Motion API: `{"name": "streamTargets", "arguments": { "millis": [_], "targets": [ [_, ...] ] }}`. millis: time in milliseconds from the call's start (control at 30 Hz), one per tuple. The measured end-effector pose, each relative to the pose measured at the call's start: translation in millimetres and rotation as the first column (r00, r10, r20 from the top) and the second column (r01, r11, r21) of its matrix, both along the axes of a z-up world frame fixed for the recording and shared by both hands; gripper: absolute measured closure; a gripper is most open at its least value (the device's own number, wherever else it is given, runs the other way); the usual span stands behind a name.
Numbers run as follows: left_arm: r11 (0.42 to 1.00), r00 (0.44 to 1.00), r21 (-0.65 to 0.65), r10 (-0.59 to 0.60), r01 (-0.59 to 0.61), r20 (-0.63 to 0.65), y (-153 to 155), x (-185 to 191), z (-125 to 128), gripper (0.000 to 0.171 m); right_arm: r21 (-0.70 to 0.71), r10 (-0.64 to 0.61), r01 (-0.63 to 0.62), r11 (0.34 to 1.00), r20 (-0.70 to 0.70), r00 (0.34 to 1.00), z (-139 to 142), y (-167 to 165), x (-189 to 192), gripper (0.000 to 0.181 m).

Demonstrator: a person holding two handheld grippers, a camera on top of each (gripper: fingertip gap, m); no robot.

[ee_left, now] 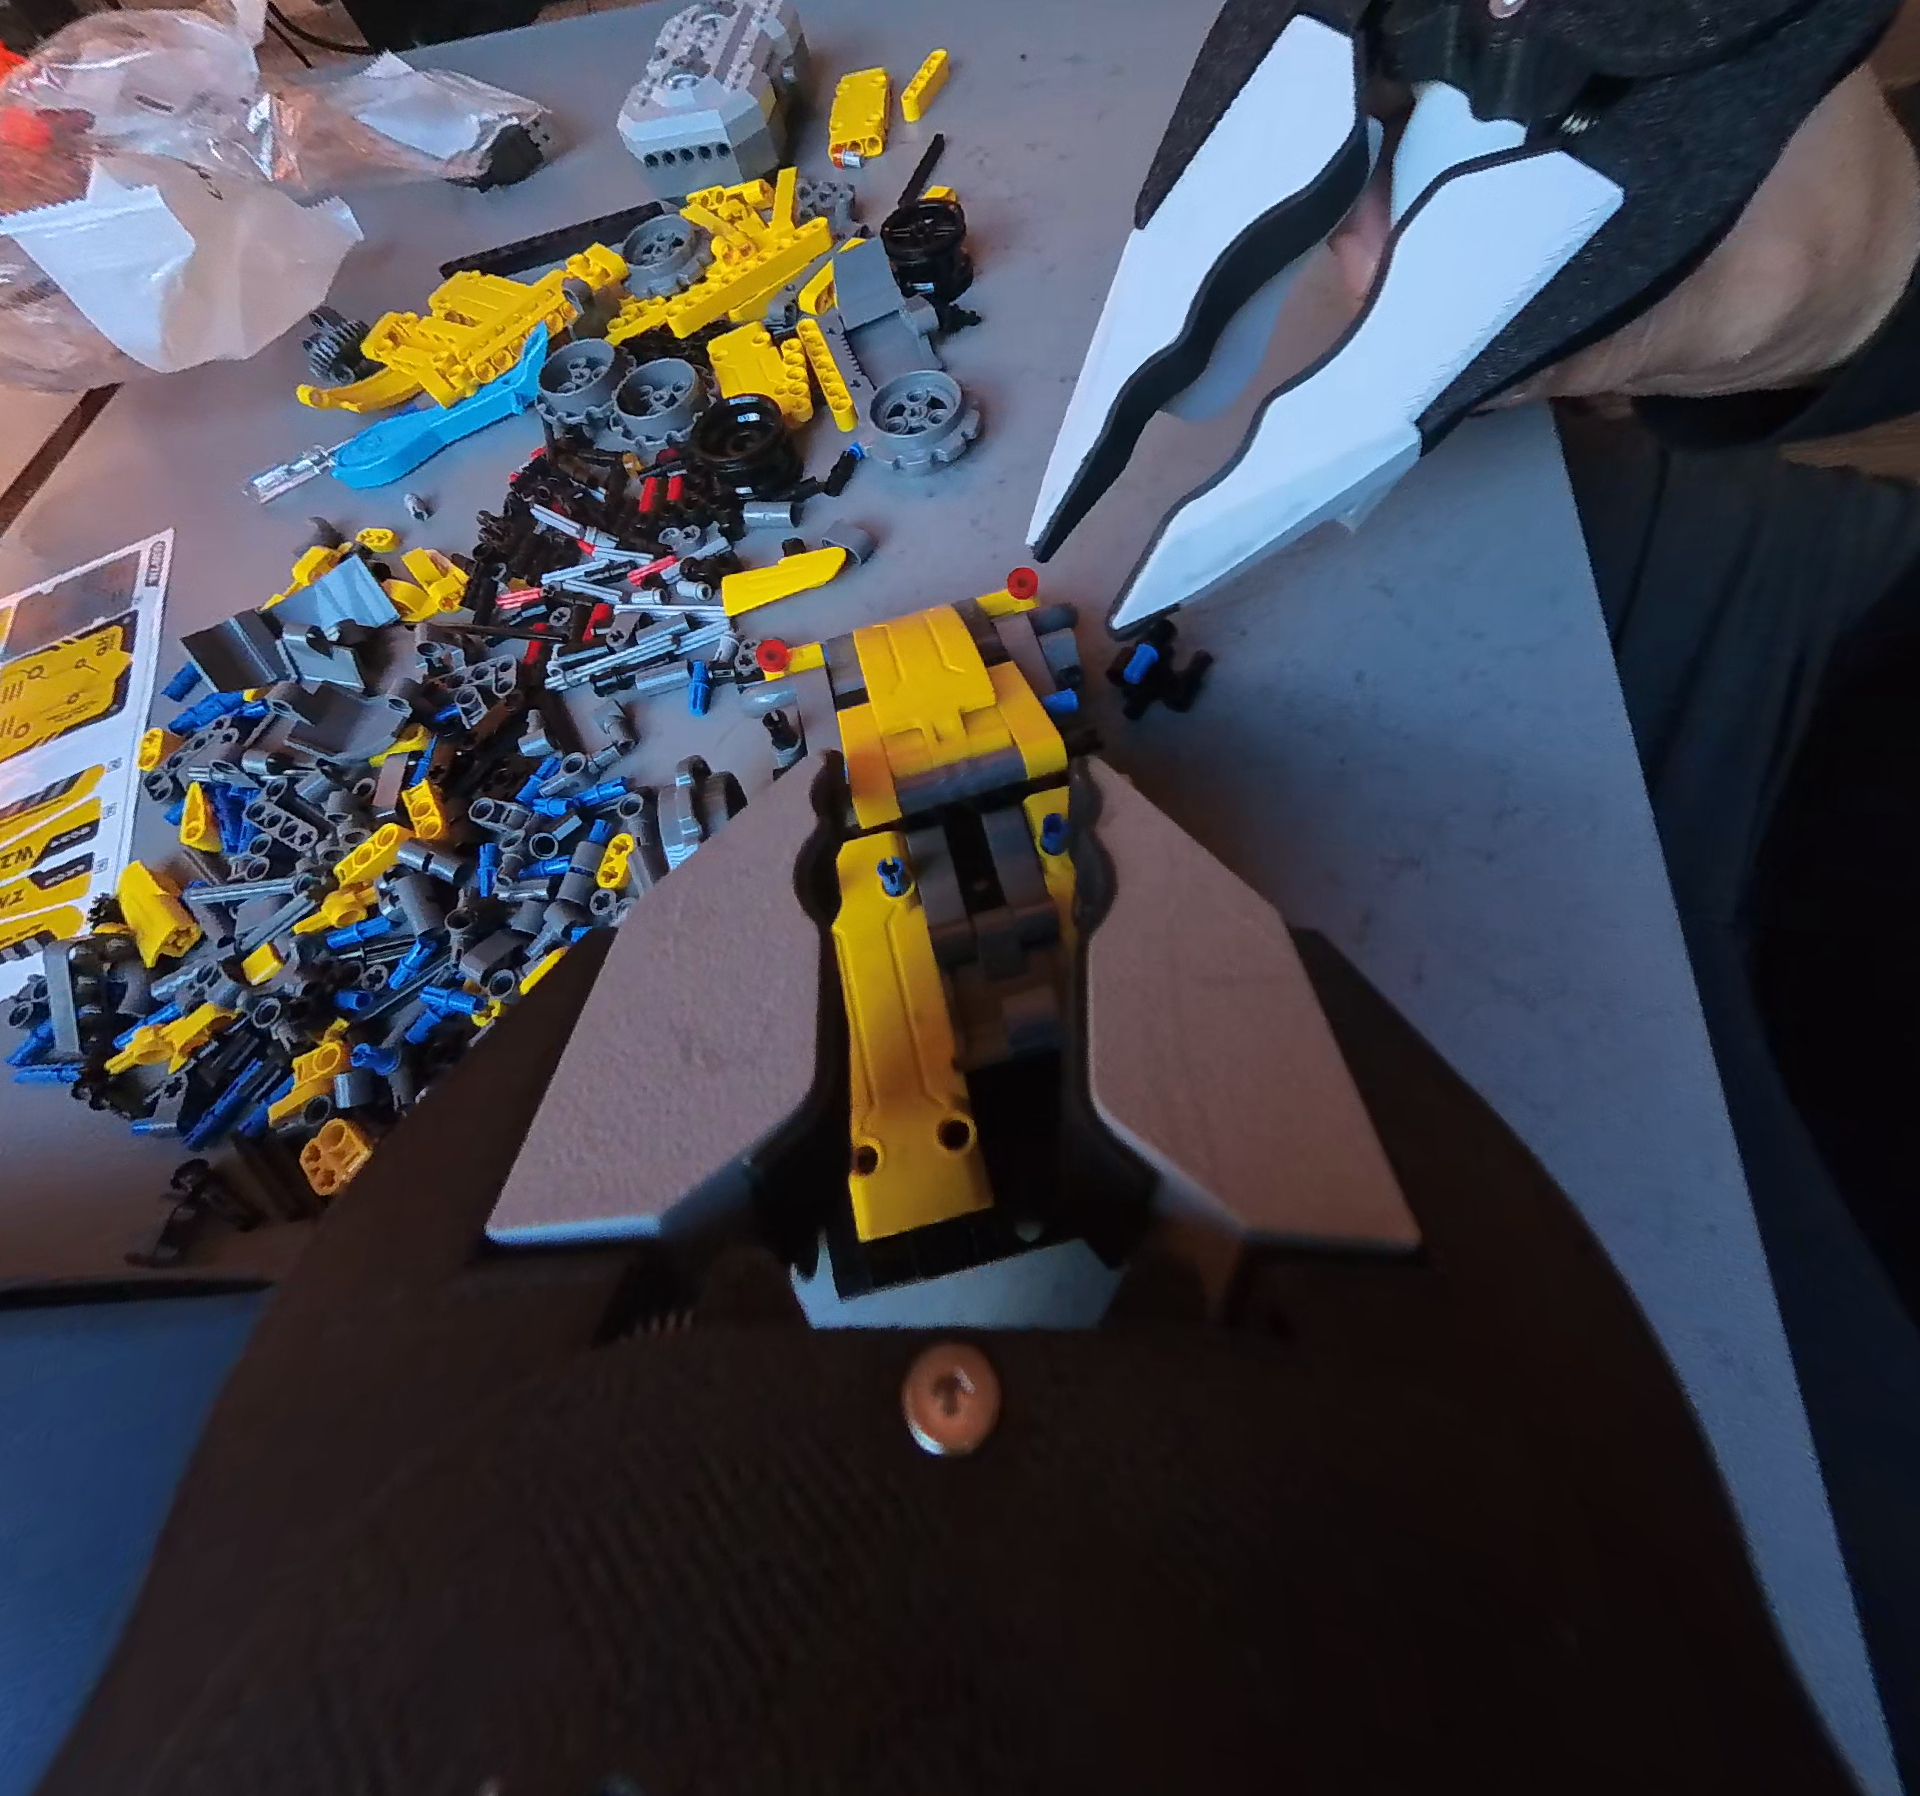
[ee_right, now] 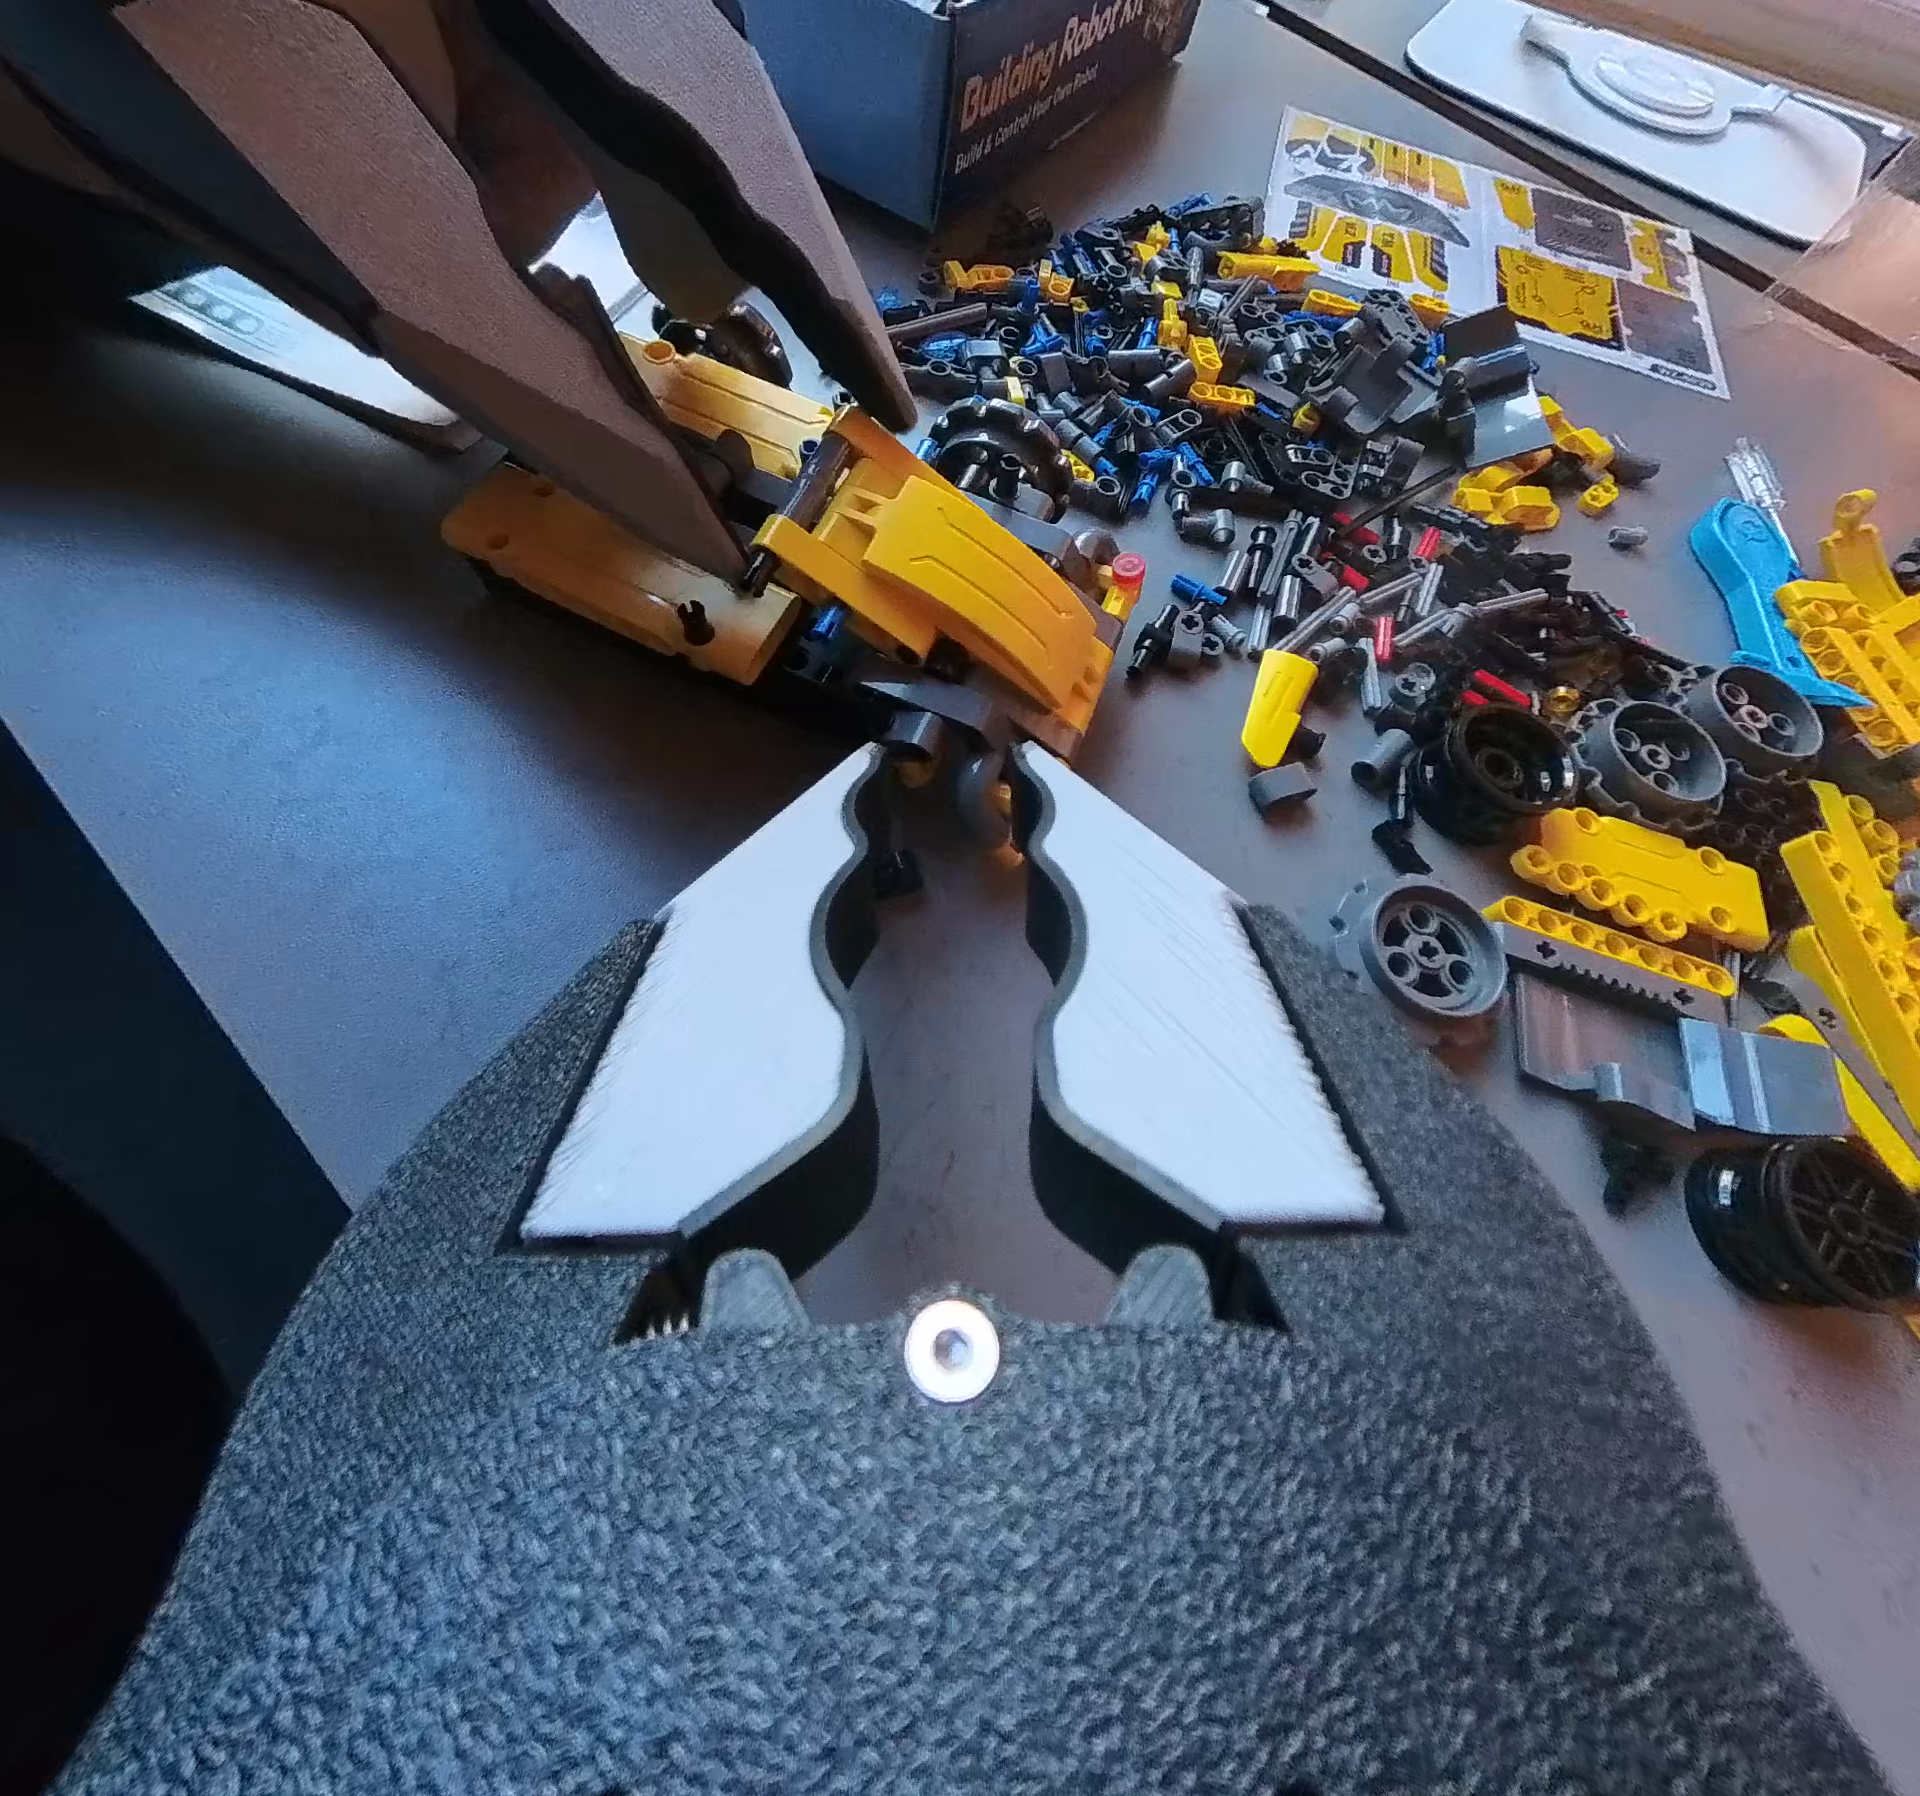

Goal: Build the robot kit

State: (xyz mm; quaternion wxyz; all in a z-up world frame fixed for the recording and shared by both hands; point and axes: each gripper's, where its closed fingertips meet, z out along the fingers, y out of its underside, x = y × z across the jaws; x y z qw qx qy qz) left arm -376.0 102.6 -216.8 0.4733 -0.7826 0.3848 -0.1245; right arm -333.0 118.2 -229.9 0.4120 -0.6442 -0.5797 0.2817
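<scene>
Hand-held gripper on the left [ee_left: 961,790] is clamped across the middle of a partly built yellow-and-grey brick model [ee_left: 951,697] resting on the grey bench [ee_left: 1403,863], while the right hand-held gripper [ee_right: 943,759] stands narrowly parted, its tips at the model's grey front end, though whether they pinch anything there I cannot tell. Judging by the large loose pile of pins and beams [ee_left: 436,811], the unmounted wheels [ee_right: 1439,957], the sticker sheet [ee_right: 1496,240] and the kit box [ee_right: 997,32], the build looks barely begun, with most pieces unplaced.
</scene>
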Motion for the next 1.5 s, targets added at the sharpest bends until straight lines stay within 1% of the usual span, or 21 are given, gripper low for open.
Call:
{"name": "streamTargets", "arguments": {
  "millis": [233, 367, 467, 633, 733, 767, 833, 900, 967, 1033, 1100, 1133, 1200, 1233, 1333, 1400, 1500],
  "targets": [
    [1.000, 1.000, 0.014, -0.001, 0.001, 0.006, 0, -2, 4, 0.132, -0.006, -0.006, 0.006, 1.000, -0.012, 1.000, 2, 3, -1, 0.159],
    [1.000, 0.998, 0.008, 0.030, -0.031, 0.059, 3, -12, 12, 0.131, -0.018, -0.008, 0.007, 1.000, -0.026, 1.000, 3, 4, -1, 0.159],
    [0.999, 0.994, -0.014, 0.033, -0.032, 0.102, 3, -13, 14, 0.130, -0.045, -0.007, 0.006, 0.999, -0.034, 0.999, 4, 5, -1, 0.157],
    [0.999, 0.994, 0.002, 0.051, -0.051, 0.093, 6, -17, 16, 0.127, -0.049, -0.007, 0.005, 0.999, -0.039, 0.999, 4, 5, -1, 0.156],
    [0.998, 0.993, 0.015, 0.062, -0.064, 0.099, 7, -22, 20, 0.129, -0.033, -0.009, 0.008, 0.999, -0.030, 1.000, 3, 5, -1, 0.155],
    [0.999, 0.994, 0.015, 0.046, -0.047, 0.100, 6, -21, 20, 0.129, -0.027, -0.011, 0.010, 1.000, -0.026, 1.000, 3, 5, -1, 0.154],
    [1.000, 0.996, 0.013, -0.002, 0.001, 0.085, 1, -14, 18, 0.123, -0.007, -0.006, 0.006, 1.000, -0.016, 1.000, 2, 3, -2, 0.151],
    [0.998, 0.997, 0.019, -0.065, 0.064, 0.040, -4, -6, 14, 0.122, 0.037, 0.013, -0.013, 0.999, -0.005, 1.000, 2, -4, -4, 0.153],
    [0.994, 0.994, 0.046, -0.103, 0.104, -0.030, -5, -4, 12, 0.128, 0.089, 0.042, -0.044, 0.995, 0.021, 0.999, 1, -12, -9, 0.162],
    [0.987, 0.988, 0.080, -0.131, 0.137, -0.082, -2, -5, 17, 0.133, 0.121, 0.061, -0.067, 0.990, 0.057, 0.997, -3, -17, -15, 0.162],
    [0.978, 0.977, 0.069, -0.192, 0.198, -0.087, -3, -1, 23, 0.138, 0.150, 0.065, -0.076, 0.986, 0.072, 0.995, -4, -19, -20, 0.164],
    [0.973, 0.971, 0.049, -0.220, 0.225, -0.090, -4, 1, 22, 0.141, 0.162, 0.061, -0.074, 0.984, 0.080, 0.995, -5, -18, -21, 0.166],
    [0.968, 0.961, -0.007, -0.249, 0.250, -0.116, -4, -1, 12, 0.140, 0.185, 0.041, -0.057, 0.981, 0.085, 0.995, -5, -15, -21, 0.170],
    [0.966, 0.960, -0.024, -0.260, 0.259, -0.104, -5, -1, 10, 0.143, 0.195, 0.031, -0.048, 0.980, 0.088, 0.996, -5, -13, -21, 0.172],
    [0.961, 0.956, -0.046, -0.275, 0.272, -0.099, -8, 1, 4, 0.147, 0.215, 0.029, -0.048, 0.976, 0.088, 0.996, -4, -12, -20, 0.176],
    [0.958, 0.950, -0.054, -0.286, 0.281, -0.123, -9, 3, -4, 0.139, 0.216, 0.031, -0.049, 0.975, 0.087, 0.996, -4, -11, -20, 0.176],
    [0.954, 0.942, -0.043, -0.299, 0.296, -0.153, -10, 4, -4, 0.136, 0.209, 0.036, -0.053, 0.976, 0.084, 0.996, -4, -10, -21, 0.177]
  ]
}}
